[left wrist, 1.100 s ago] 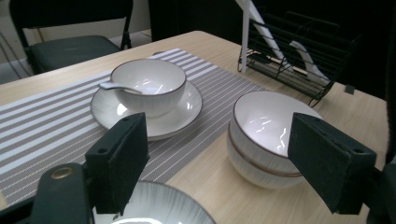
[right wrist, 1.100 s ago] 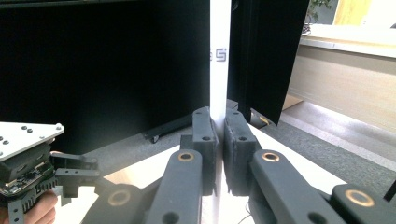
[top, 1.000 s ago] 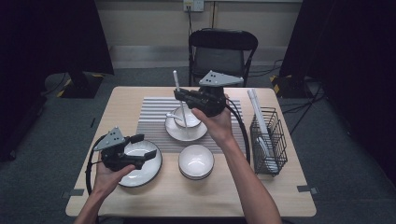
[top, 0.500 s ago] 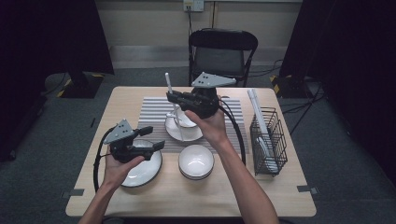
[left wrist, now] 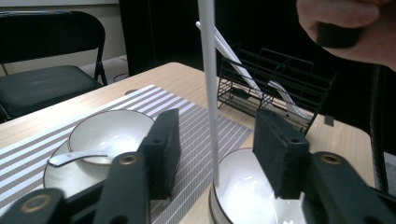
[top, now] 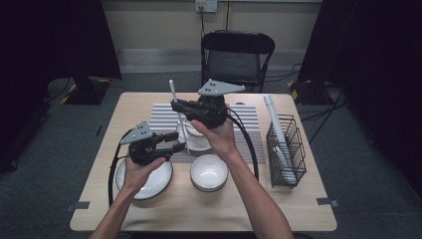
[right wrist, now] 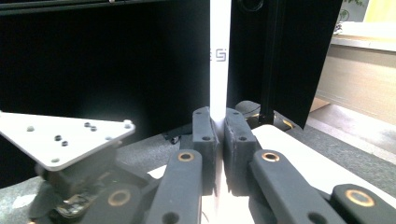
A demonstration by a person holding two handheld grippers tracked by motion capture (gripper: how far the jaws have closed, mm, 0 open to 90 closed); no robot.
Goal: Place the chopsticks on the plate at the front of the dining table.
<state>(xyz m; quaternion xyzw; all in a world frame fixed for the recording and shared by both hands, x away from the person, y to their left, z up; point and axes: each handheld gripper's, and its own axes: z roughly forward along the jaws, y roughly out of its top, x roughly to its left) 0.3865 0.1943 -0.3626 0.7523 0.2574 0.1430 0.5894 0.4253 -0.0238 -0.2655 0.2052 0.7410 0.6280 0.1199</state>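
Right gripper [top: 175, 105]: reaching over the striped mat [top: 164, 115] on the surface [top: 124, 107], with its jaws clamping together on a white stick [top: 178, 118]. In the right gripper view the two pads [right wrist: 204, 128] are pressing on the stick's sides, and the stick [right wrist: 218, 56] is rising straight up from between them. In the high view the stick is standing nearly upright, its top end sticking up above this gripper and its lower end hanging below it.

Left gripper [top: 175, 141]: hovering below and to the left of the right gripper, pointing toward the stick's lower part. Its jaws have just been closing and are standing apart. In the left gripper view the stick [left wrist: 208, 88] is passing between the two pads [left wrist: 166, 142], touching neither.

Saucer with small bowl [left wrist: 105, 133]: sitting on the mat, left of the left gripper's jaws in its own view, with a spoon [left wrist: 72, 157] lying in the bowl.

Front bowl [top: 209, 172]: sitting on the surface just beyond the left gripper's tips, under the stick's lower end.

Plate [top: 149, 185]: lying under the left hand [top: 138, 168].

Wire basket [top: 287, 149]: standing well to the right of the right gripper, with more white sticks [top: 274, 122] leaning in it.
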